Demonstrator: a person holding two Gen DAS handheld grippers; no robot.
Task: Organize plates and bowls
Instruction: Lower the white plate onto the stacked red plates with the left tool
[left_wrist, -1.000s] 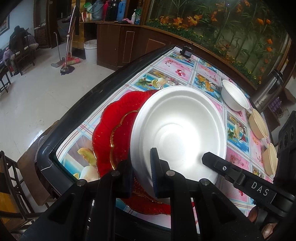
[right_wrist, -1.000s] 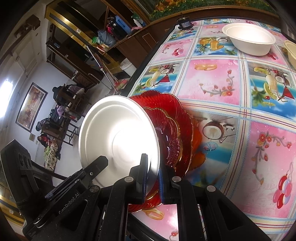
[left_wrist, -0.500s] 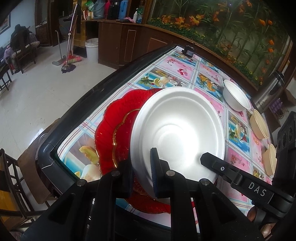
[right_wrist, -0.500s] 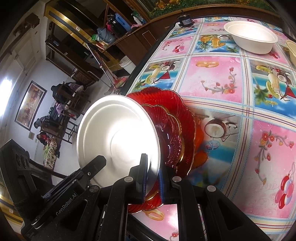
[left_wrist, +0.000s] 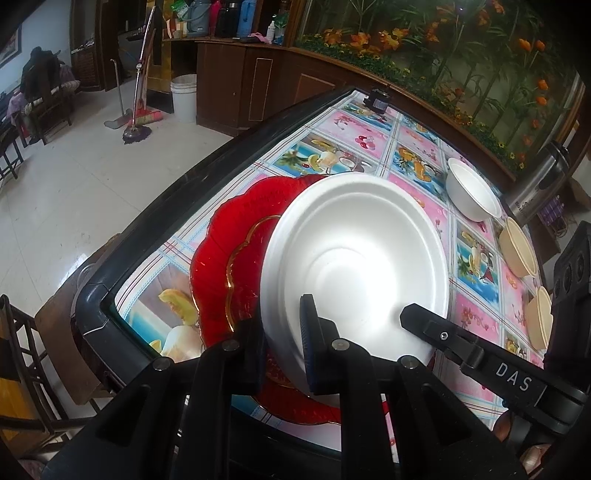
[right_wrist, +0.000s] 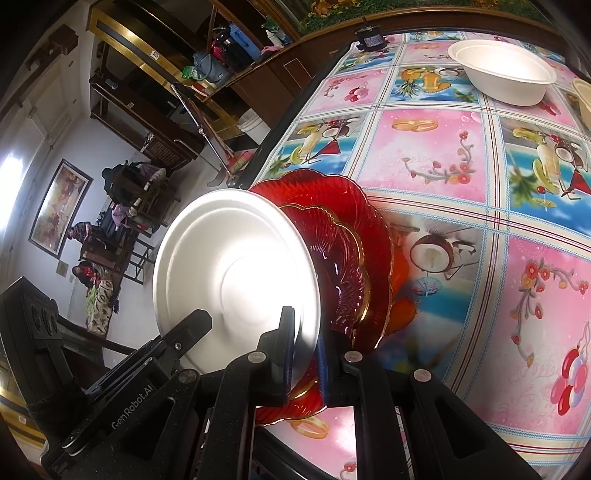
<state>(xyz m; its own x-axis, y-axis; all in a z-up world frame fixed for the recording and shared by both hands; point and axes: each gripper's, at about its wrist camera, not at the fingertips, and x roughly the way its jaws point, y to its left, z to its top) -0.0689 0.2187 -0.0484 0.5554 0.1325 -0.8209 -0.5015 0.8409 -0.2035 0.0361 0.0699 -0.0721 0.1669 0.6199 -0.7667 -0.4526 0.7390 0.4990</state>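
Both grippers (left_wrist: 282, 350) (right_wrist: 304, 350) clamp the white plate (left_wrist: 354, 266), which hides the red plates (left_wrist: 229, 254).

Floor: pale glossy tiles (left_wrist: 66, 192). Dark wood cabinets (left_wrist: 236, 81) along wall, white plastic bin (left_wrist: 183, 96) beside. Framed painting (right_wrist: 61, 206) on white wall (right_wrist: 44, 147). Mop w/ long handle (left_wrist: 139, 96) leaning nr cabinets.

both views are bright and sharp at centre, with strong fisheye bending and black vignetted corners. hard glare burns out the middle of the white plate (left_wrist: 354, 254) in each view. daylight blows out the left edge of the right wrist view. the floor (left_wrist: 74, 177) shines softly at left in the left wrist view.
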